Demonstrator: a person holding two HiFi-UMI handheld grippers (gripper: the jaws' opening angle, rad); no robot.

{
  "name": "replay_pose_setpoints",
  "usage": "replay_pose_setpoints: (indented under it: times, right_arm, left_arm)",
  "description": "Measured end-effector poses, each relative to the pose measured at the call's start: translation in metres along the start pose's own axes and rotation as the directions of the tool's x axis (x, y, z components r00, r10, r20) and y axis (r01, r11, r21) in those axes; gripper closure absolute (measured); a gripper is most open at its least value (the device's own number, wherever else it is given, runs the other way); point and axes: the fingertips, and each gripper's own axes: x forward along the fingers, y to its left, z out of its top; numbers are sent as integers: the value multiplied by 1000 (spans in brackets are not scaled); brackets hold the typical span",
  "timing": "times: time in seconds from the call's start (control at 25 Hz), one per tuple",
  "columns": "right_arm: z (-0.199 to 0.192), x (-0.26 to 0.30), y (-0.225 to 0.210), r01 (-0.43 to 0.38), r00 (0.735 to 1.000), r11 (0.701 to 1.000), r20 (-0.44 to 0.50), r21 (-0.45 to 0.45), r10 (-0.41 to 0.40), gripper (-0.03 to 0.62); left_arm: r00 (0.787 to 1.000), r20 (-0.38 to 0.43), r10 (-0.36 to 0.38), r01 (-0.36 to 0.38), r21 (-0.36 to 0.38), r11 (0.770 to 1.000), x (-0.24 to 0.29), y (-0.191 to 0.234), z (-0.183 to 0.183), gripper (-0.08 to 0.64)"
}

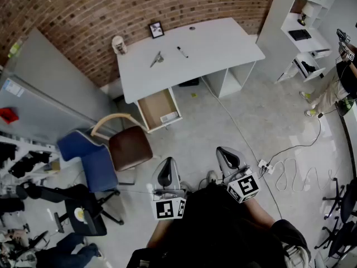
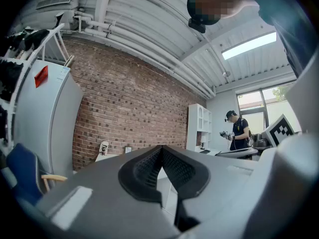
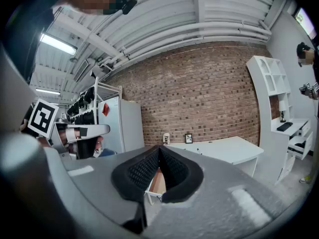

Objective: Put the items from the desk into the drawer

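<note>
Left gripper [image 2: 162,151], fingers [image 2: 142,171] pressed together with nothing between them, faces a brick wall [image 2: 129,93]. A white counter [image 2: 104,157] carries what may be a cup [image 2: 103,147]; a person [image 2: 237,131] stands beside white shelves [image 2: 198,126].

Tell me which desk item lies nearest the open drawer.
The silvery tool left of the black marker; the frame and cup stand farther back by the wall.
</note>
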Motion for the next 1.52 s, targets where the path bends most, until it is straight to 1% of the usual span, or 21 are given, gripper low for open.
replay_pose_setpoints:
  times: [0.36,0.52,0.56,0.6,0.64,0.84,1.0,1.24,1.44,1.52]
  right_arm:
    - [3,4,0,-8,1000,1000,4,0,8,589]
    - [12,2,-4,16,999,1000,37,-11,-15,586]
    - [13,3,-5,18,999,1000,40,-13,-17,536]
    - [12,4,-7,14,999,1000,36,-12,-14,452]
    - [10,4,-9,10,1000,1000,29,-9,-9,437]
    - [3,3,-21,8,1000,1000,9,13,-8,437]
    - [-2,1,-34,-1,1000,1000,-9,19,1,439]
    - [-8,-2,-55,-28,999,1000,-26,13,29,439]
    - [-10,-6,-75,-62,997,998,-34,13,62,439]
    - [-11,-8,-82,-72,997,997,-35,11,72,439]
  left_arm:
    - [1000,-6,6,-6,-9,1000,2,3,-1,541]
    - [1000,-11,7,-7,-9,1000,3,3,-2,541]
    - [1000,-10,8,-8,-7,1000,4,3,-2,541]
    - [1000,-10,8,-8,-6,1000,5,2,-2,541]
    - [1000,-12,7,-7,-5,1000,6,1,-3,541]
    - [1000,-29,3,-3,-1,1000,11,-11,-7,541]
    - [999,-30,17,-17,5,1000,18,-21,-9,541]
    - [998,-33,50,-50,13,999,31,-40,-12,541]
    - [998,-24,58,-57,59,997,41,-63,-9,541]
    - [997,-17,71,-70,48,996,45,-67,-8,541]
